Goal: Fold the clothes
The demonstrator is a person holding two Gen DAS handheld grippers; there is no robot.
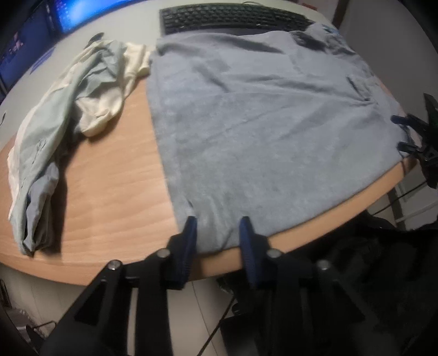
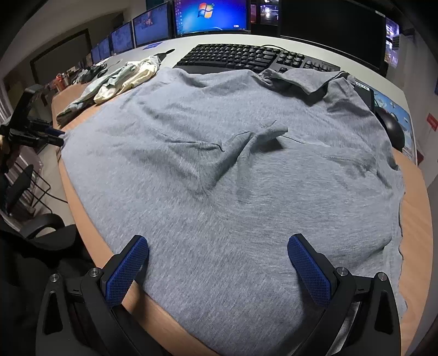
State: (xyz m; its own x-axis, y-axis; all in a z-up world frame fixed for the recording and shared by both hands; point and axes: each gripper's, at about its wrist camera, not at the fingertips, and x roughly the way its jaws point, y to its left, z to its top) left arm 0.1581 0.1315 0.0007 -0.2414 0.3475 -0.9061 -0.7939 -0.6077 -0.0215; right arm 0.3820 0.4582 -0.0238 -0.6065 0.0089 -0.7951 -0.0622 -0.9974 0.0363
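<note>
Left gripper (image 1: 217,226): we see its blue pads narrowed but still parted, a corner of the shirt hem lying between them at the table's near edge; the pads do not visibly press the cloth.
Right gripper (image 2: 217,247): jaws spread wide, released, hovering over the near edge of the shirt with nothing clamped.
Grey T-shirt (image 2: 219,169): spread flat across the wooden table (image 1: 109,191), covering most of it; we note a raised crease near its middle and a sleeve folded over at the far side.
Shirt edges: its near side hangs slightly past the table's rim; its far edge lies over the front of the keyboard.
Pile of pale clothes (image 1: 82,90): crumpled green-grey and cream garments lying on the table beside the shirt, touching its far corner.
Black keyboard (image 2: 251,56): just behind the shirt.
Black mouse (image 2: 392,127): on a printed mat beside the shirt's sleeve.
Monitors (image 2: 210,16): a row at the back, several lit blue.
</note>
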